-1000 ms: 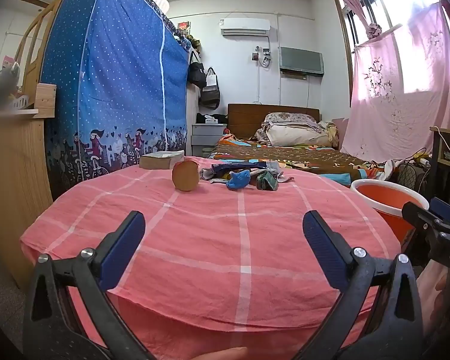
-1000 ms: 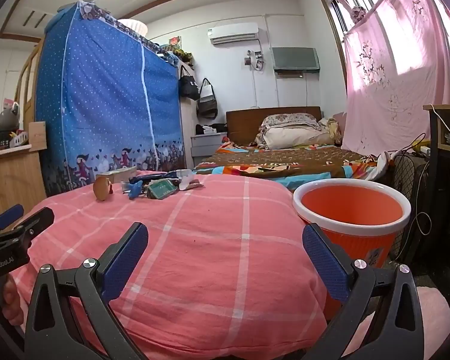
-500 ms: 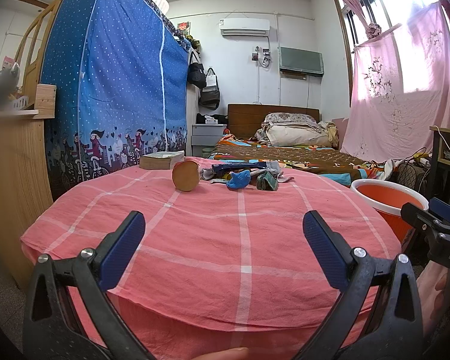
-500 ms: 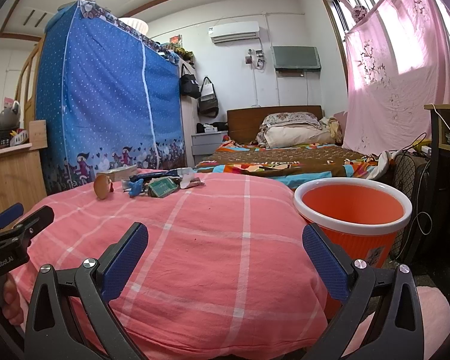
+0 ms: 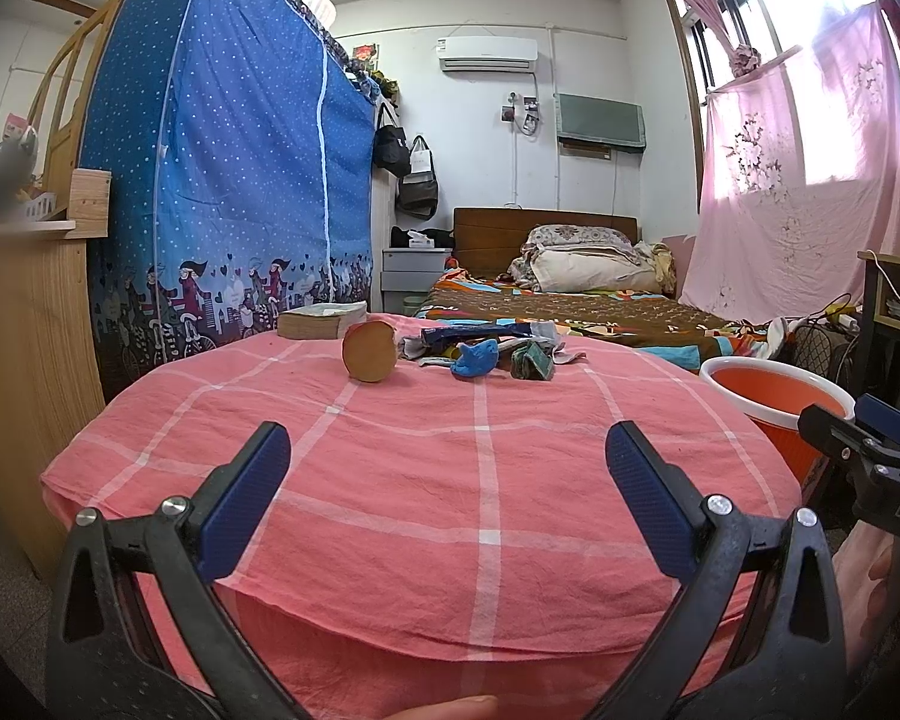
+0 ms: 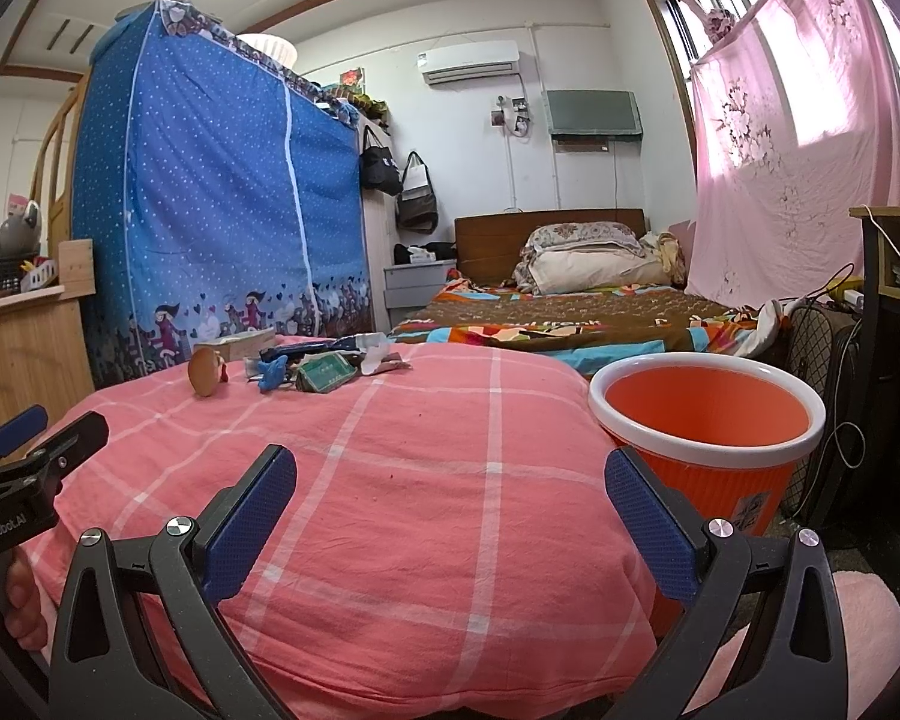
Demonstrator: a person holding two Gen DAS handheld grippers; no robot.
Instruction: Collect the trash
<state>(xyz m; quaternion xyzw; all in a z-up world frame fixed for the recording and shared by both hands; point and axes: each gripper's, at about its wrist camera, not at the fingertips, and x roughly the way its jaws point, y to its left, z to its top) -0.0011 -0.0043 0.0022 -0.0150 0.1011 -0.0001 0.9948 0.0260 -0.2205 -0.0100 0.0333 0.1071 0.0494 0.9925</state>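
Far across the pink worktop (image 5: 480, 480) lies the trash pile (image 5: 492, 351): crumpled wrappers that look light, soft and crinkly, so pinch one by a loose edge. Just beside it stand a round brown thing (image 5: 370, 354) and a book (image 5: 321, 321). Both the left gripper (image 5: 448, 504) and the right gripper (image 6: 450, 507) have jaws wide open and empty. An orange bin (image 6: 708, 420) waits at the right.

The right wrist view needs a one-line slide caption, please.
Open right hand-held gripper over a pink checked cloth, trash pile beyond, orange bin alongside.
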